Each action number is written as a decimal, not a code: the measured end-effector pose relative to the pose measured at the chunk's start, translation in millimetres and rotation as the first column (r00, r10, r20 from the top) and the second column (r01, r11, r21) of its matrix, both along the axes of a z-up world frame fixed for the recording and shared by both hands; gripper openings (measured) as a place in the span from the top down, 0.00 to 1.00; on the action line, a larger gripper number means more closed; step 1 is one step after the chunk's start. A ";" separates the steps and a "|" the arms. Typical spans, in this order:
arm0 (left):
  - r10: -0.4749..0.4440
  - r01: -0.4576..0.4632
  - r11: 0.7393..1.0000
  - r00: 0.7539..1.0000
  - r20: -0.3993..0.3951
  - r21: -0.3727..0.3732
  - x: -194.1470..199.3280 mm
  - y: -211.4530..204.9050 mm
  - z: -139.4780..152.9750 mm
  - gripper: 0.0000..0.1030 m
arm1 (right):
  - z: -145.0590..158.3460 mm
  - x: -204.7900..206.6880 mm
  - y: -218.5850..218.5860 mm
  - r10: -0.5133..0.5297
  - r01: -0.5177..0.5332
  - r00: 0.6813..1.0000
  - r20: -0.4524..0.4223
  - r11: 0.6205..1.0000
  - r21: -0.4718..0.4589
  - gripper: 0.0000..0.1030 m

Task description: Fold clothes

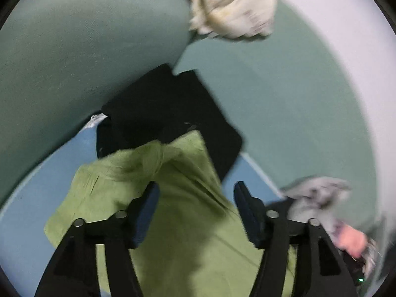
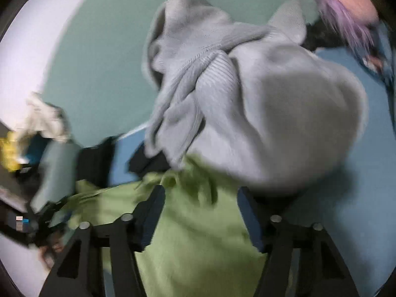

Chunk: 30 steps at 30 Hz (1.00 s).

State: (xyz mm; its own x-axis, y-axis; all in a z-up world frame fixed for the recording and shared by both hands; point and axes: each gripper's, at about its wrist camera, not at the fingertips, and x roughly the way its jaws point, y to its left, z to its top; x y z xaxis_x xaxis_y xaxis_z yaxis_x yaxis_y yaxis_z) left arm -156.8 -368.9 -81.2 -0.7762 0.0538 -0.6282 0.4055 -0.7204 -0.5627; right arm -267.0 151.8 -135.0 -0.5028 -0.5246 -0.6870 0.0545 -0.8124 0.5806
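A green garment point(image 1: 173, 198) lies on the blue surface point(image 1: 32, 193), partly over a black folded garment point(image 1: 168, 109). My left gripper point(image 1: 196, 203) is open just above the green garment, holding nothing. In the right wrist view the same green garment point(image 2: 198, 232) lies under my open right gripper point(image 2: 200, 208). A grey knit sweater point(image 2: 247, 99) is heaped just beyond the right fingers, overlapping the green garment's far edge. Both views are motion-blurred.
A teal cushion point(image 1: 74, 61) rises at left. A crumpled cream garment point(image 1: 235, 7) lies at the far end; it also shows in the right wrist view point(image 2: 47, 118). A grey garment point(image 1: 316, 193) lies at right. Pink and purple items point(image 2: 346, 7) sit at top right.
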 end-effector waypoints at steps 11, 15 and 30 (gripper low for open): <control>0.274 -0.284 0.900 0.959 0.078 0.331 146.5 -30.9 -105.6 0.30 | -92.3 164.3 33.0 -0.053 0.112 0.966 0.251 0.968 -0.226 0.34; 0.255 -0.288 0.923 0.954 0.156 0.254 113.4 -22.0 -100.6 0.30 | -91.4 141.1 7.4 -0.144 0.182 0.968 0.206 0.966 -0.182 0.30; 0.034 -0.006 0.984 0.987 -0.155 0.177 193.8 -16.7 91.2 0.96 | 106.4 222.5 72.7 -0.307 0.243 0.924 -0.228 0.932 -0.267 0.96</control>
